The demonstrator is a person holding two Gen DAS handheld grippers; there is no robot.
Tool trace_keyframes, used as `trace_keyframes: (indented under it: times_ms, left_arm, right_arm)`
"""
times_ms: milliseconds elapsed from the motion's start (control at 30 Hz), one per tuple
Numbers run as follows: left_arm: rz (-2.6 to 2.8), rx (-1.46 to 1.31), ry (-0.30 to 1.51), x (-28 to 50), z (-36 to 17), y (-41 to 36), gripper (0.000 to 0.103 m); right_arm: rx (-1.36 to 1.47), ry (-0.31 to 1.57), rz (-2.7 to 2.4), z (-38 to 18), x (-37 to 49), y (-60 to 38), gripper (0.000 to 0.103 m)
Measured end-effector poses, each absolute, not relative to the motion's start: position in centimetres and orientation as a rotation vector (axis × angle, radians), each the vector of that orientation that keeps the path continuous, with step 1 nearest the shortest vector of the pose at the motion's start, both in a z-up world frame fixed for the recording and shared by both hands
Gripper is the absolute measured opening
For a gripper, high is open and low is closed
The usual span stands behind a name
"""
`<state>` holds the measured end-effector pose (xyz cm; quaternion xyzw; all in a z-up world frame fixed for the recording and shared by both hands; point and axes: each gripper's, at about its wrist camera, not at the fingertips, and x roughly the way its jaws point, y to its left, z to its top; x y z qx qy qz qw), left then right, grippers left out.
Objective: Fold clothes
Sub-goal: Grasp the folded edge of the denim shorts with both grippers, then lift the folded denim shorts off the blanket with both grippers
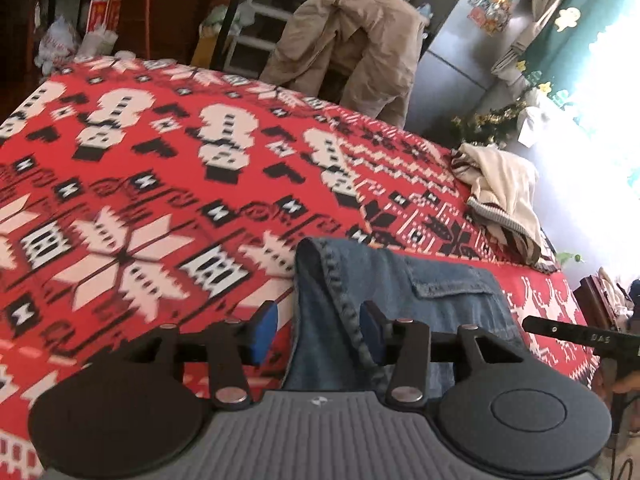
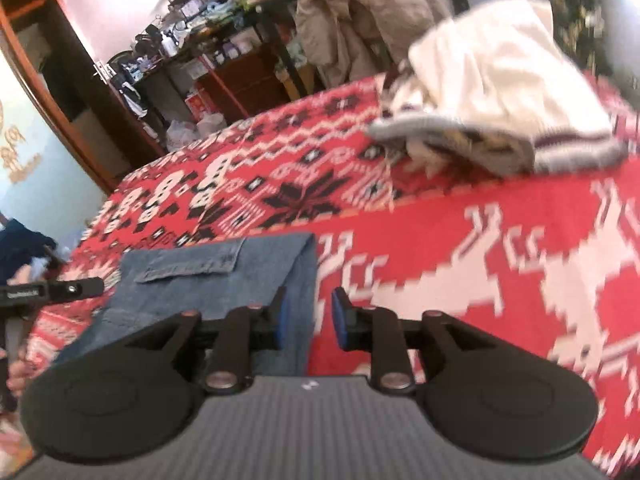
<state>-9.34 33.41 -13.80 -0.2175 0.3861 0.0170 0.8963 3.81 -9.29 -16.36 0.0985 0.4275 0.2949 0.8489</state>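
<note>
In the lower middle of the left wrist view, the left hand-held gripper (image 1: 318, 330) has its blue pads spread apart, with the hemmed edge of the folded denim garment (image 1: 400, 300) lying between them, not pinched. In the right wrist view, the right hand-held gripper (image 2: 308, 318) is likewise parted, its left pad over the denim garment's (image 2: 208, 280) right edge and a gap showing between the pads. The denim lies flat, pocket flap up, at the near edge of the red patterned worktop (image 1: 160, 184). Farther back, toward the right of the frame, a crumpled cream sweater (image 1: 504, 196) rests on the cloth. Beyond the worktop, upper centre, hangs a beige coat (image 1: 352, 40).
</note>
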Motion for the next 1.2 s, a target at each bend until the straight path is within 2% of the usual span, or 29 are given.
trace_keyframes:
  times_ms: [67,100,433,800,933,1000,1167,1200]
  left_arm:
    - [0.048,-0.433,0.818,-9.7,-13.7,33.7,0.059]
    - [0.054,-0.421,0.826,-9.9,-13.7,33.8,0.060]
    - [0.002,-0.427,0.897,-10.7,-14.9,33.7,0.060]
    - [-0.079,-0.510,0.937,-11.0,-15.0,33.5,0.059]
    - [-0.077,-0.491,0.929,-10.9,-14.9,33.3,0.055]
    - [-0.068,-0.473,0.927,-10.8,-14.9,33.1,0.055]
    - [-0.084,-0.366,0.963,-9.9,-14.5,31.7,0.055]
    - [-0.083,-0.357,0.965,-9.8,-14.5,31.5,0.055]
  right_arm:
    - [0.145,0.925,0.602,-16.5,3.6,-8.7,0.028]
    - [0.111,0.933,0.593,-16.7,3.5,-8.2,0.029]
    - [0.107,0.967,0.586,-16.6,3.1,-5.8,0.030]
    - [0.345,1.090,0.623,-17.4,4.0,-7.0,0.030]
    - [0.323,1.062,0.633,-17.4,4.0,-6.4,0.030]
    - [0.279,1.020,0.613,-17.4,3.9,-6.5,0.021]
    - [0.138,0.981,0.615,-16.9,3.5,-5.0,0.022]
    - [0.117,0.979,0.617,-16.8,3.5,-4.7,0.019]
